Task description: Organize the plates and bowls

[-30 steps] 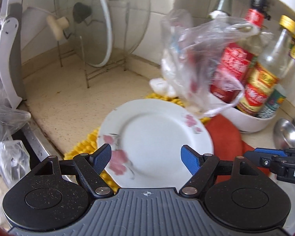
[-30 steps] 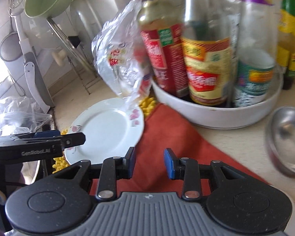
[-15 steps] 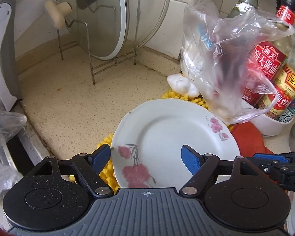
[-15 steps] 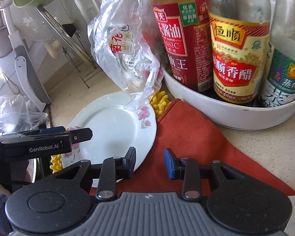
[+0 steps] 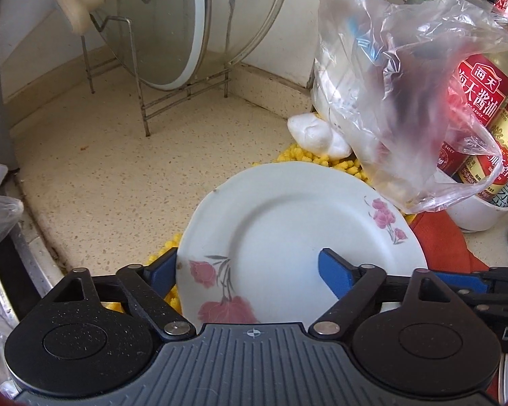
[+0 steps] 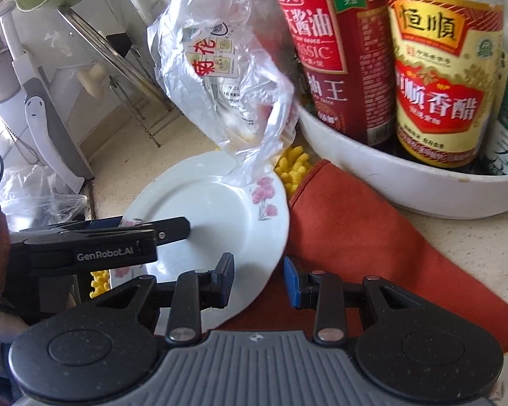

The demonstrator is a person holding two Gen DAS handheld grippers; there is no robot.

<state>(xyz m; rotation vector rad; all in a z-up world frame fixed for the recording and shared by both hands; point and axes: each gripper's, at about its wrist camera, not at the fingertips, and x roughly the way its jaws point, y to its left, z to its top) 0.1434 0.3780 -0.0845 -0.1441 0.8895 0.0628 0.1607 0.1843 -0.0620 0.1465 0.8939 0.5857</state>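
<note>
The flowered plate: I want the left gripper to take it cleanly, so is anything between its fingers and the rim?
Nothing visible blocks it. The left gripper is open with the plate rim already between its fingers. The plastic bag only overhangs the plate's far edge.

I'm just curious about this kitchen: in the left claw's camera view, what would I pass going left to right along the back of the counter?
Cream lid knob → glass pot lid on its wire rack → crumpled clear plastic bag → red-labelled soy sauce bottle.
</note>
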